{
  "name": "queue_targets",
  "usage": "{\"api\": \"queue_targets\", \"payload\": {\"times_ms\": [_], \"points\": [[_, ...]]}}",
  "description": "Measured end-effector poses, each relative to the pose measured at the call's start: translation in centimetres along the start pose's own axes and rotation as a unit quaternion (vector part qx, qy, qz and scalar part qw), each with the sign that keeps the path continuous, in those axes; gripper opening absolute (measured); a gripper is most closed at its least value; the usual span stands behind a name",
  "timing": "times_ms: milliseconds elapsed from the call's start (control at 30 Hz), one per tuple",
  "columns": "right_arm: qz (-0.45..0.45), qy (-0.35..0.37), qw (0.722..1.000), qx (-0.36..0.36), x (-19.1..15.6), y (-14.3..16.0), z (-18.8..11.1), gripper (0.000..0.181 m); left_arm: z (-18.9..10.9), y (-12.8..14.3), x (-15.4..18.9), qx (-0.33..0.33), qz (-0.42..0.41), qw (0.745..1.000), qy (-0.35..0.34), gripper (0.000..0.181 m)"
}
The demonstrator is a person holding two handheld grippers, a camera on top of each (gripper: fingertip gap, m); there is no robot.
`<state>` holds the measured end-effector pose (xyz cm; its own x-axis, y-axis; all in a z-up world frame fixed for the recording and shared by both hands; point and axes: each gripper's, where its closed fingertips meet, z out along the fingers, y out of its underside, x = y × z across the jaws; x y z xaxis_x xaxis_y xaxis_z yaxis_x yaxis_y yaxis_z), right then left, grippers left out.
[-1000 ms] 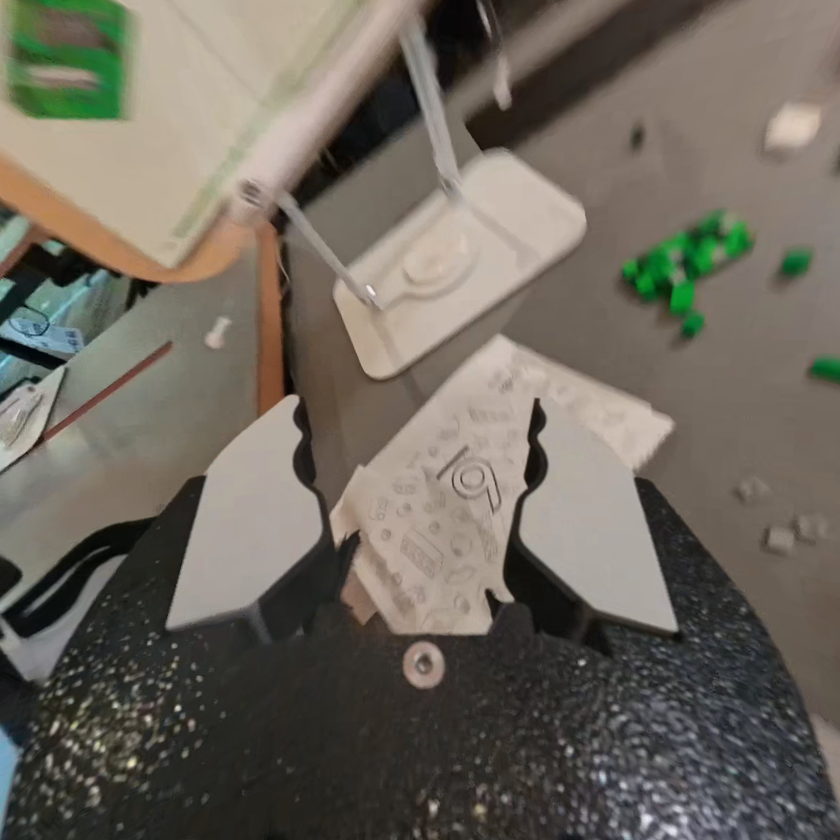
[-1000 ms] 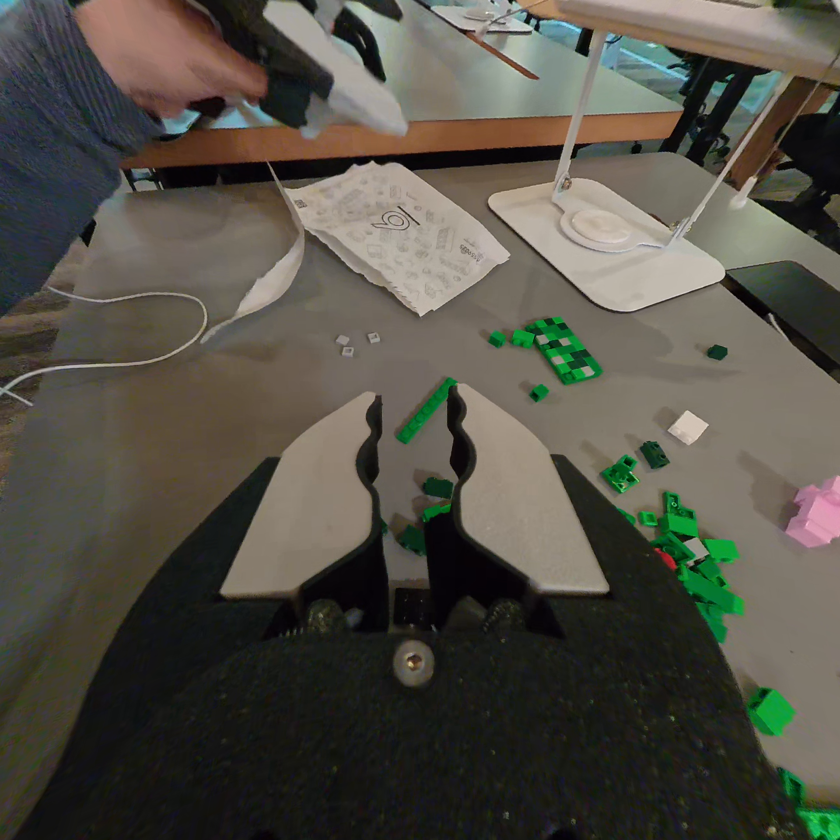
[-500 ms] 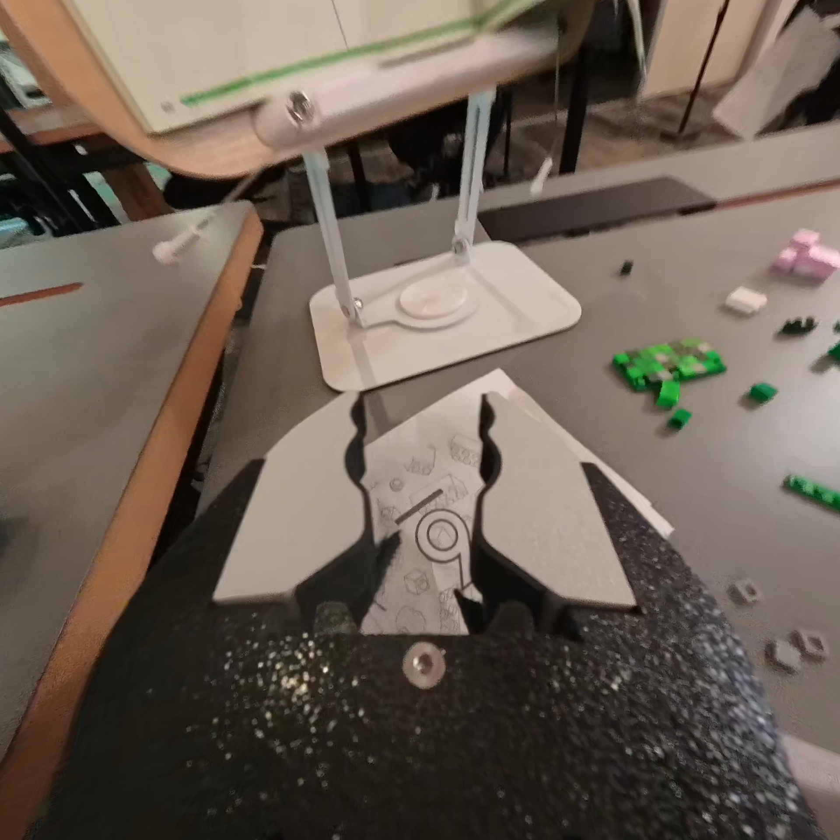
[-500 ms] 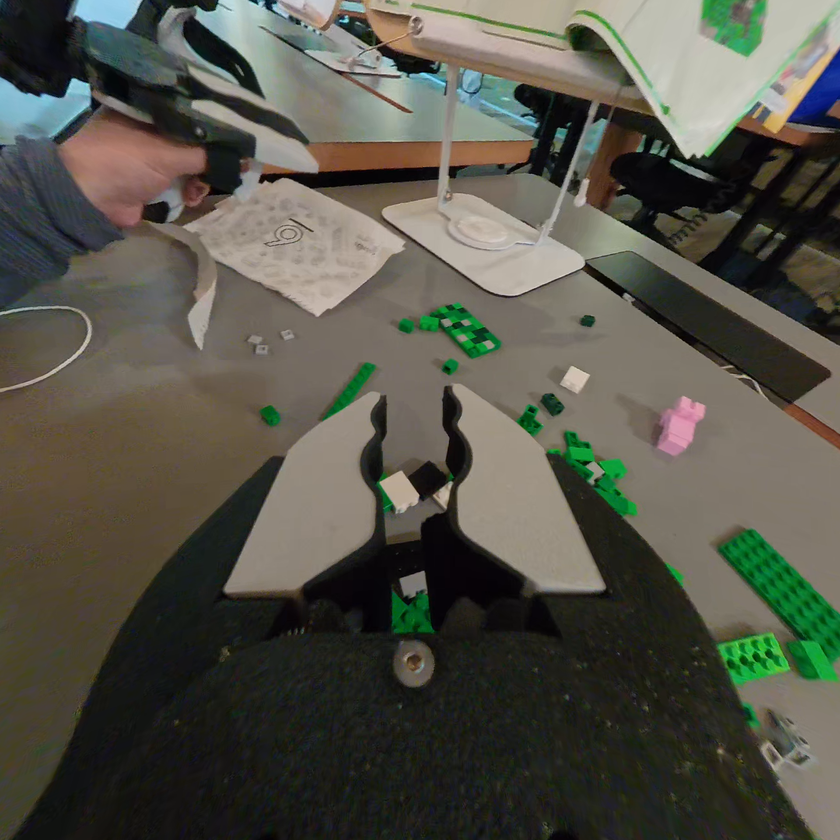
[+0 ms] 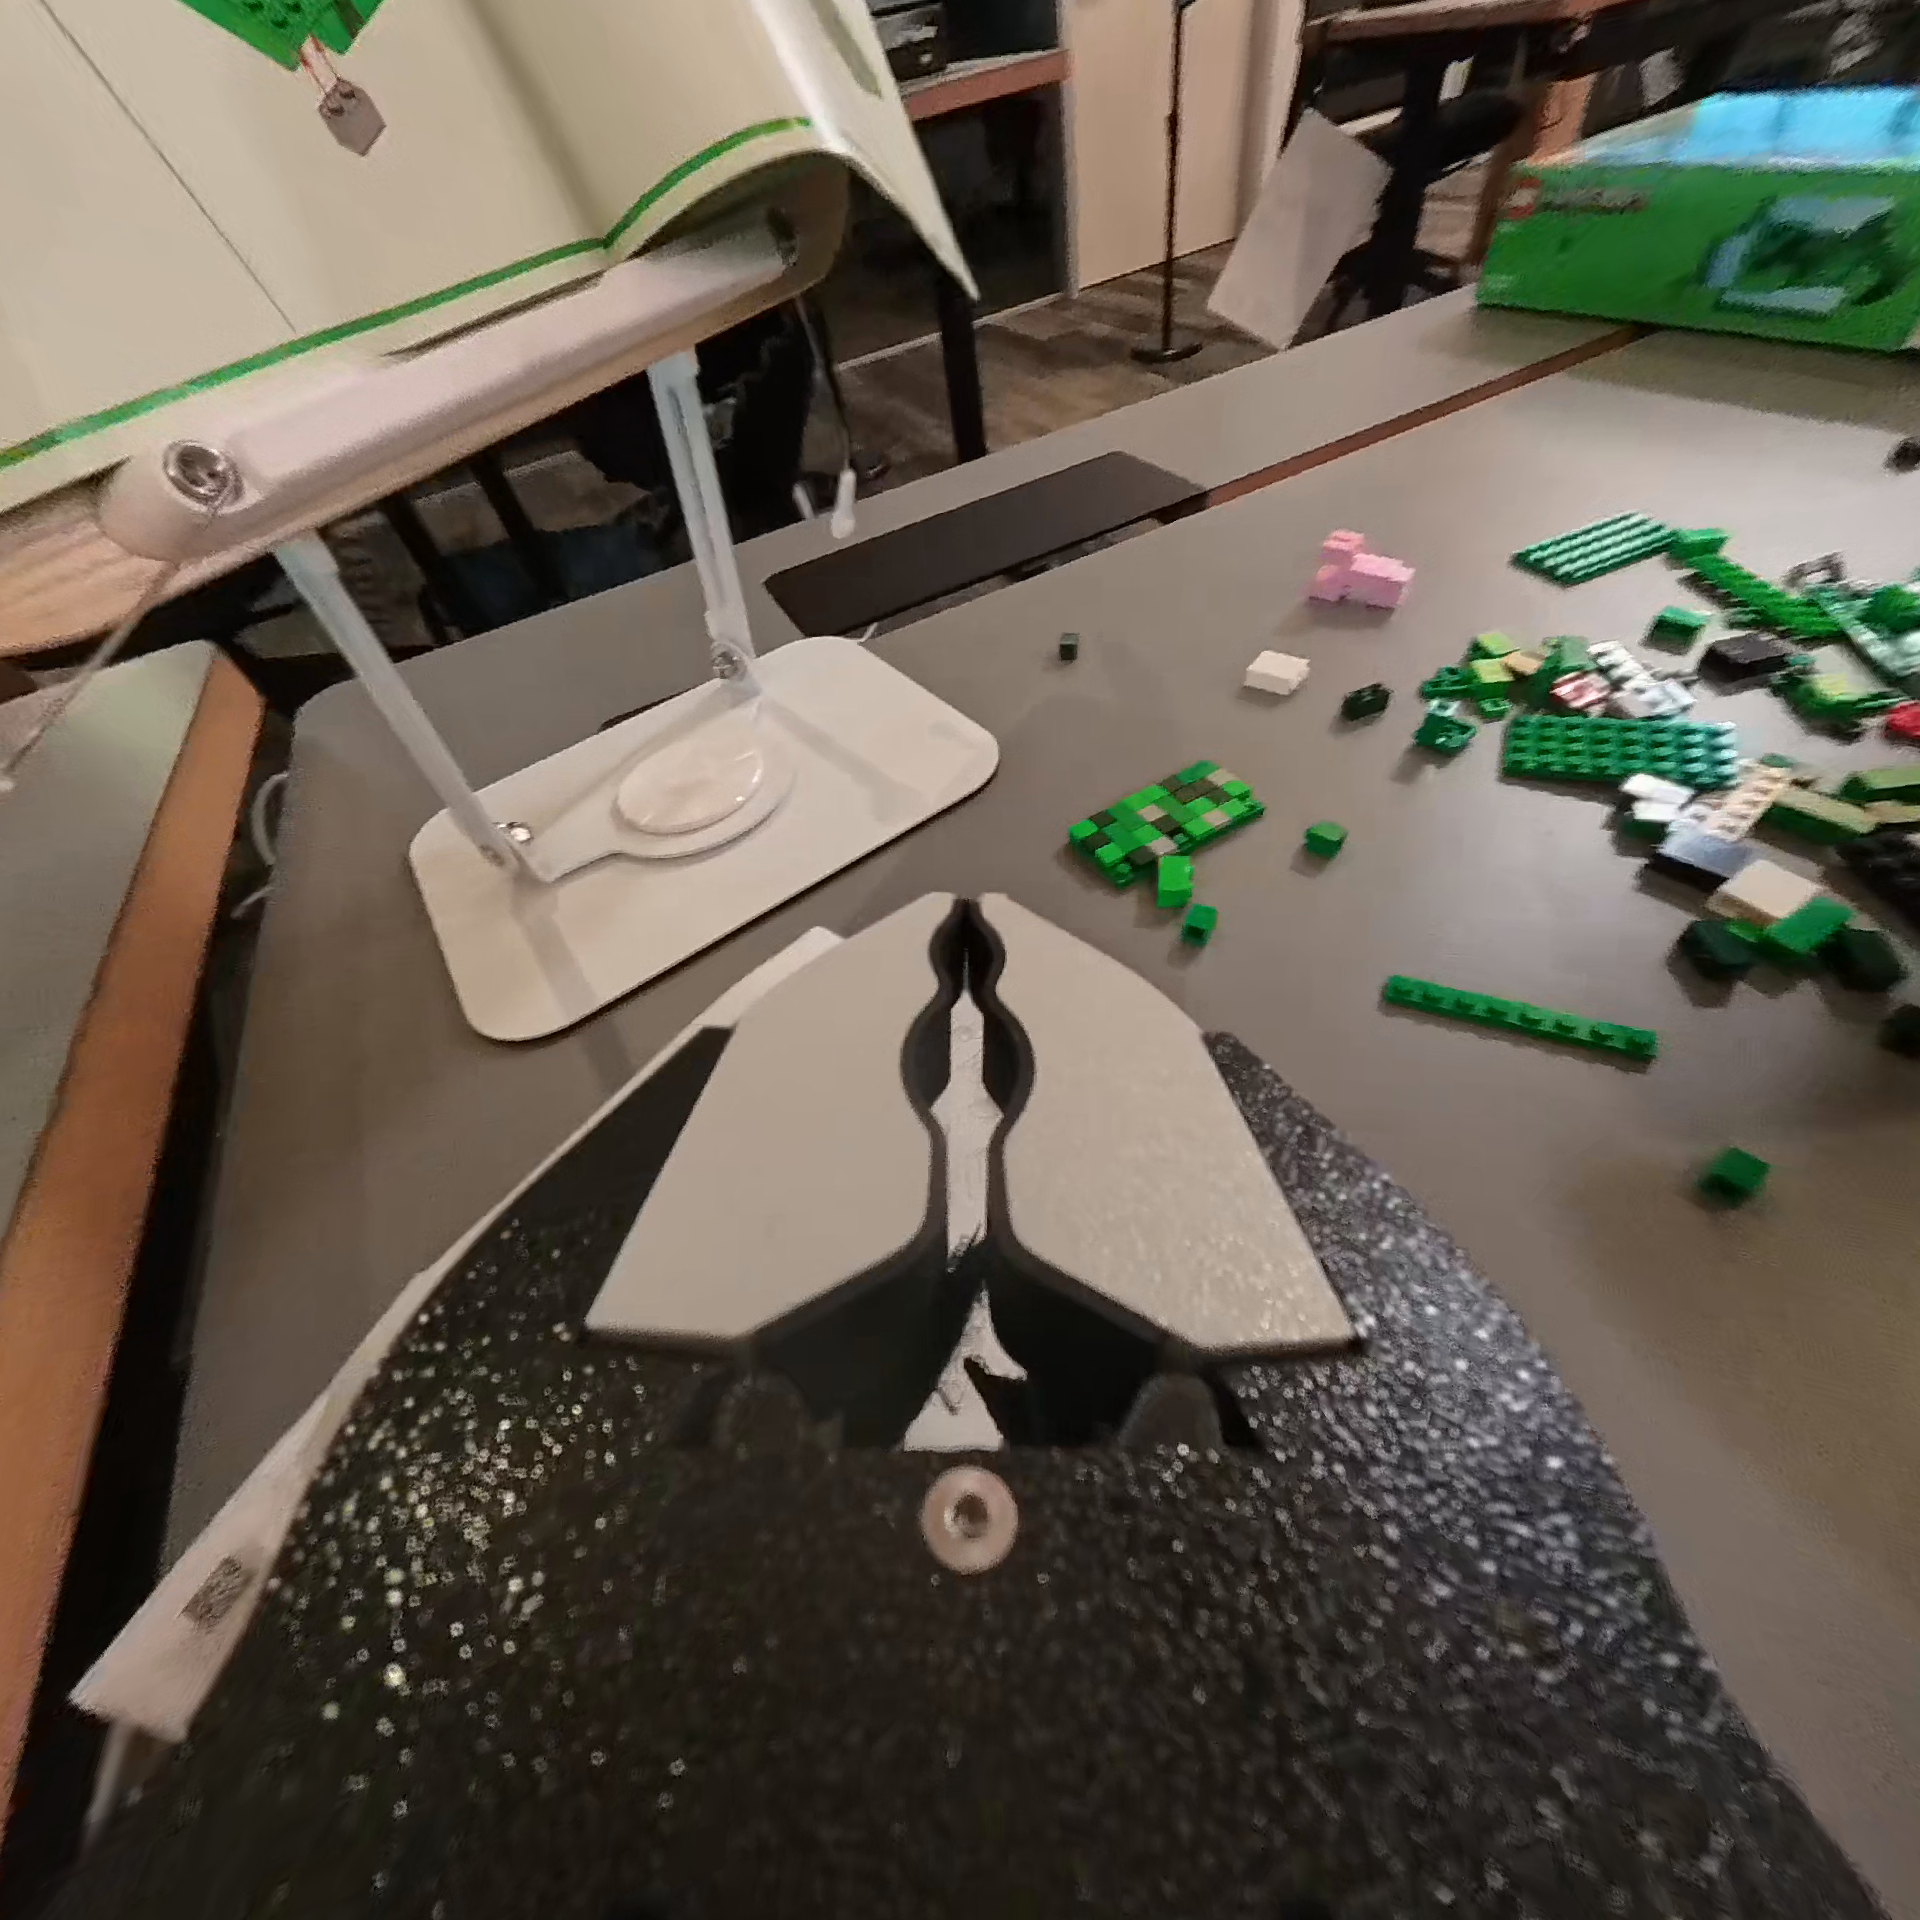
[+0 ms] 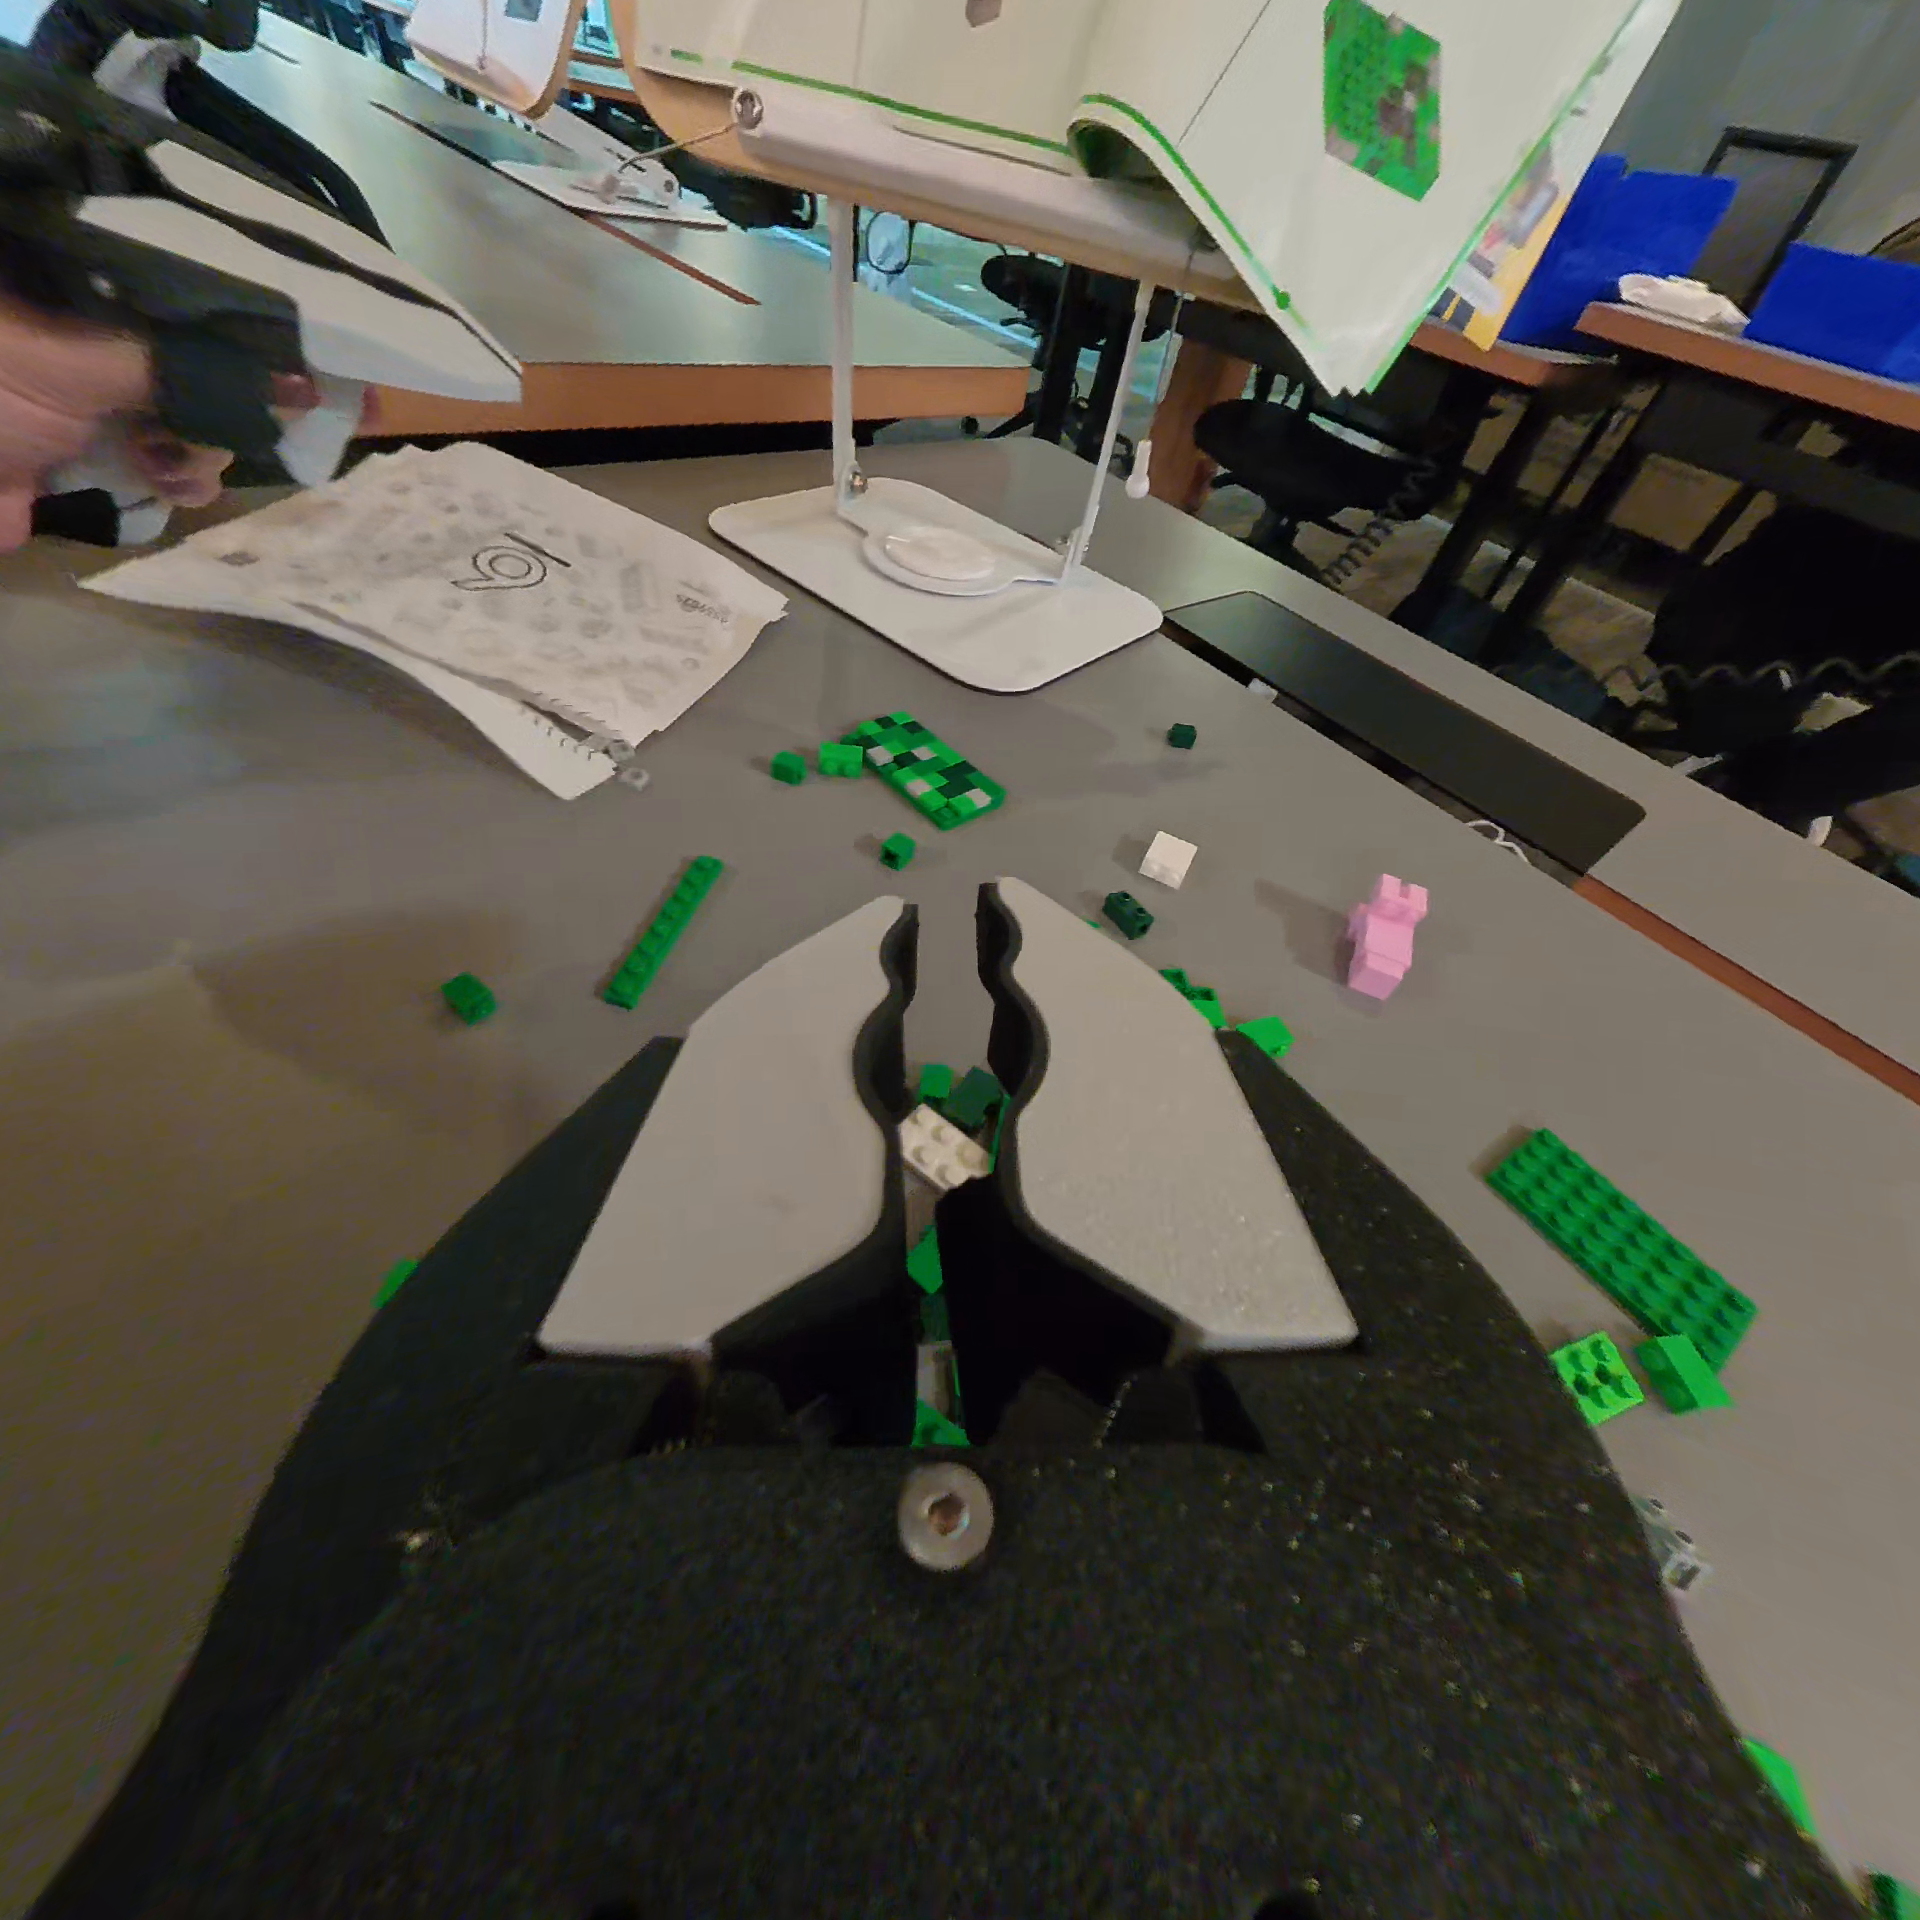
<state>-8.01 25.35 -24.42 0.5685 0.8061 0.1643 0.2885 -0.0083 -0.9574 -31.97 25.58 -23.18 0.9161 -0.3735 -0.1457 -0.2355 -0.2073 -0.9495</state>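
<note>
My left gripper [image 5: 966, 920] is pinched shut on the printed paper bag [image 6: 447, 592], my right gripper [image 6: 945, 909] slightly apart over loose bricks [image 6: 961, 1127]; a tug could tear the thin paper.

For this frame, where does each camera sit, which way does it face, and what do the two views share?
Left wrist view: on the left gripper, facing the white stand and scattered bricks; its own shut fingers show, paper between them.
Right wrist view: on the right gripper, low over a white brick, facing the stand; its fingers, the left gripper and a hand show.
Shared: stand, checkered green plate, pink figure, printed paper bag.
</note>
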Motion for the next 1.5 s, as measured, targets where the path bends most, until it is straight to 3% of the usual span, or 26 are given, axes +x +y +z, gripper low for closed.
{"api": "queue_targets", "payload": {"times_ms": [200,333,633,1400,1500], "points": [[0.015,0.010,1.000,0.011,0.7,-0.2,-0.2,0.009,-0.8,-0.8,2.7,0.044,-0.066,0.985,0.154,0.000],[0.013,0.010,1.000,0.013,0.7,-0.3,-0.3,0.009,-1.1,-0.7,3.6,0.042,-0.046,0.980,0.187,0.000],[0.008,0.009,1.000,0.015,0.8,-0.3,-0.4,0.009,-0.5,0.2,4.6,0.012,0.024,0.984,0.174,0.000],[0.000,0.002,1.000,0.012,0.5,-0.1,-0.2,0.009,0.1,0.7,3.6,0.004,-0.052,0.986,0.161,0.000],[0.007,0.002,1.000,0.004,0.7,0.1,-0.3,0.016,0.1,0.4,3.5,0.013,-0.063,0.985,0.161,0.000]]}}
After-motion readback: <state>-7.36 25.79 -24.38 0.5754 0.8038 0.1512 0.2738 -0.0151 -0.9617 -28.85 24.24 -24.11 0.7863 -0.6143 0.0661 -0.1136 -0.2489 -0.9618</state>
